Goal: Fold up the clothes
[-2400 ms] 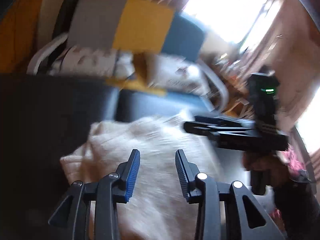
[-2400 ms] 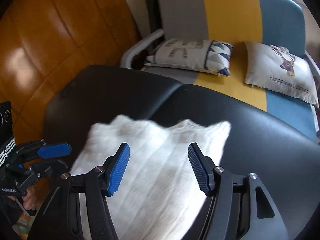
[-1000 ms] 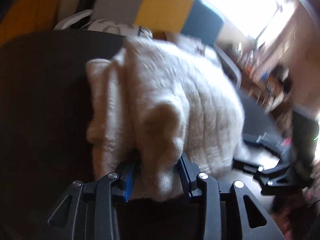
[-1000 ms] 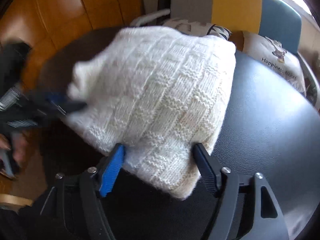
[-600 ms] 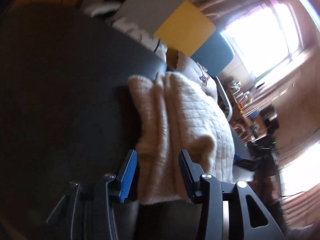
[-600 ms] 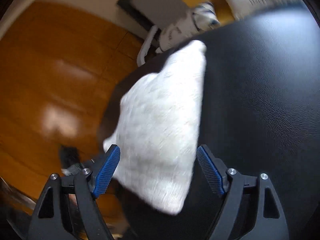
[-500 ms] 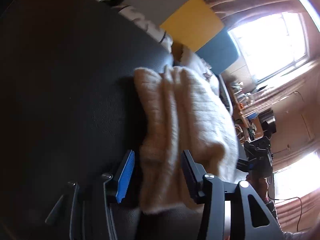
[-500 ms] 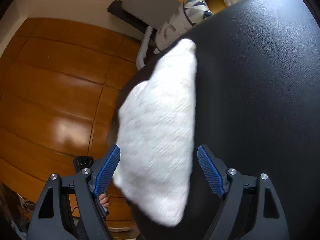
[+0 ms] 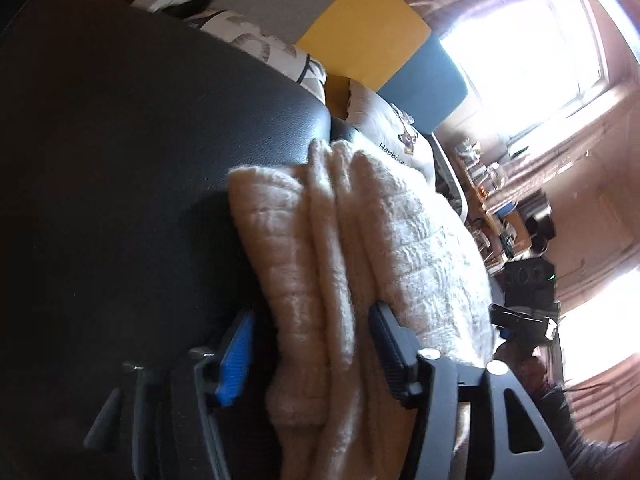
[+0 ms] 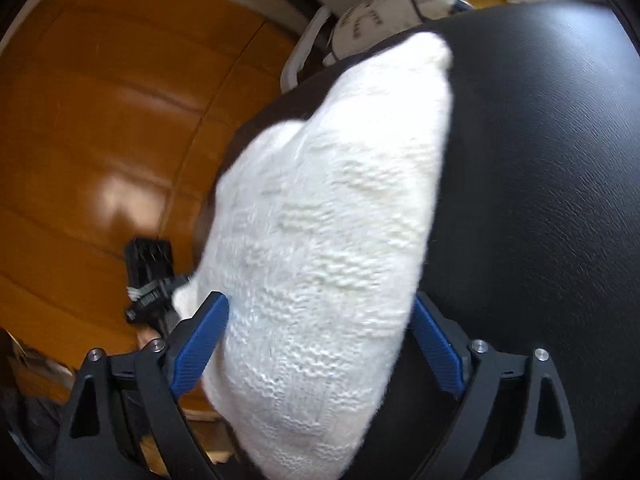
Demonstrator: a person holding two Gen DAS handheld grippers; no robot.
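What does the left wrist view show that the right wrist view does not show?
Only the left wrist view shows the bright window, the sofa back in grey, yellow and blue, and the stacked folded edges of the sweater between the left tongs. Only the right wrist view shows the wooden floor and the knit top face of the sweater between the wide right tongs. Both show the white sweater on the black padded top, with cushions beyond it.

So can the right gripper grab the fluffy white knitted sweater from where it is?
Probably yes. The folded white knitted sweater already lies between the right gripper's wide-open jaws, which have just been opening, and nothing blocks it.
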